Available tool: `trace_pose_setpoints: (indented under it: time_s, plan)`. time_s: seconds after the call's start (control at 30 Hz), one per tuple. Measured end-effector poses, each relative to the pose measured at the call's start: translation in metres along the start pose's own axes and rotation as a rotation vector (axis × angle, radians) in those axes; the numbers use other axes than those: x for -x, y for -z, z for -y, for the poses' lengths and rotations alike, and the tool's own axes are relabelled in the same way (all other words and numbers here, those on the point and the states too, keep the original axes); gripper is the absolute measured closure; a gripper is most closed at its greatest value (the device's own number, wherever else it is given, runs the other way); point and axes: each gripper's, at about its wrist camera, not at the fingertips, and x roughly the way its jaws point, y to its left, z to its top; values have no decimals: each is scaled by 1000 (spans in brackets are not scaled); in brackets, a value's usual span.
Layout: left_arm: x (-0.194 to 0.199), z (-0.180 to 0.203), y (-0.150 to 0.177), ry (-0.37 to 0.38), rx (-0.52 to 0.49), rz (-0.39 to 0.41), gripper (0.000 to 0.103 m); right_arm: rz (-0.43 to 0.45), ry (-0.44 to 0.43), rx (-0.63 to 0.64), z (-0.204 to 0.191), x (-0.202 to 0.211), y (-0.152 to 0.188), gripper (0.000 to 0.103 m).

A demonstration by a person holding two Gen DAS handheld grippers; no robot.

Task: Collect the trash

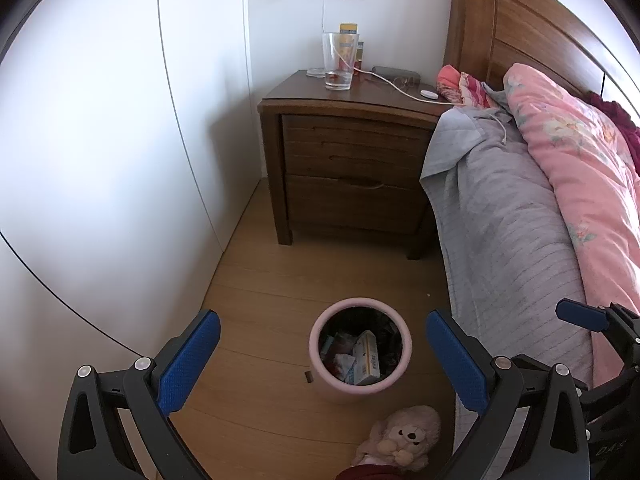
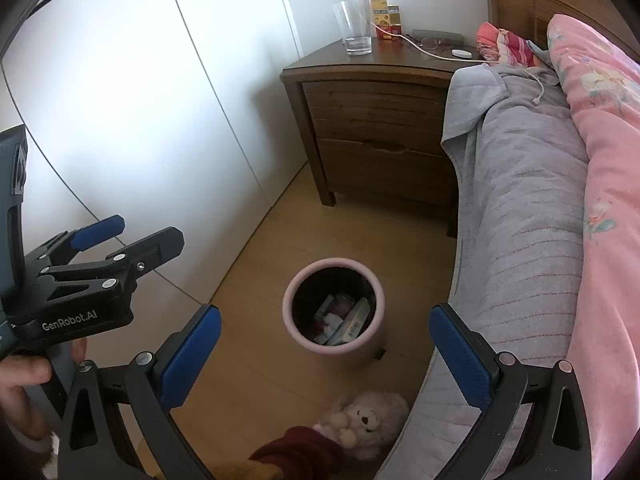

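A pink round trash bin (image 1: pixel 394 380) with a black liner stands on the wood floor beside the bed; it also shows in the right wrist view (image 2: pixel 290 320). Inside lie a white and yellow carton (image 1: pixel 366 358) and crumpled wrappers (image 2: pixel 336 318). My left gripper (image 1: pixel 322 356) is open and empty, hovering above and in front of the bin. My right gripper (image 2: pixel 325 346) is open and empty, also above the bin. The left gripper shows at the left of the right wrist view (image 2: pixel 128 236).
A wooden nightstand (image 1: pixel 348 176) holds a glass (image 1: pixel 339 60), yellow boxes (image 2: pixel 380 8), glasses and a white cable. The bed with grey sheet (image 1: pixel 508 240) and pink quilt (image 1: pixel 580 152) fills the right. A plush toy (image 1: pixel 404 438) lies on the floor. White wardrobe doors (image 1: pixel 100 140) stand left.
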Motion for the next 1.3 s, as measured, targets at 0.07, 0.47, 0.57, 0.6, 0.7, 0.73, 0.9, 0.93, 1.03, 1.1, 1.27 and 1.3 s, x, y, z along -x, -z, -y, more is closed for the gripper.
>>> trace_pose_setpoints:
  time_s: [0.07,0.47,0.57,0.6,0.7,0.73,0.9,0.93,1.03,1.1,1.27,1.3]
  plan:
    - [0,-1,1,-2,0,-1,0,0,2,1,0,0,0,0]
    - [-5,2,-2,7,-12,-14,0,-17,0,11,-3,-3,1,0]
    - [-7,4,-4,11,-16,-15,0,-20,-1,9,-1,-4,1,0]
    - [-8,4,-4,11,-17,-16,0,-20,-2,9,-1,-4,1,0]
    - [-9,5,-4,13,-19,-18,0,-22,-4,8,0,-4,1,0]
    - [-9,5,-3,12,-18,-19,0,-23,-6,8,0,-5,1,0]
    - [-11,6,-5,16,-15,-27,0,-29,-8,13,1,-6,1,0]
    - [-12,6,-5,17,-16,-30,0,-29,-8,13,2,-6,1,0]
    - [-14,8,-5,15,-21,-35,0,-31,-8,12,1,-7,1,0]
    - [-14,9,-5,21,-22,-37,0,-32,-9,12,2,-7,2,0]
    - [-14,10,-5,17,-32,-13,0,-32,-9,12,2,-7,2,0]
    - [-13,10,-4,14,-34,-8,0,-32,-9,12,1,-7,2,0]
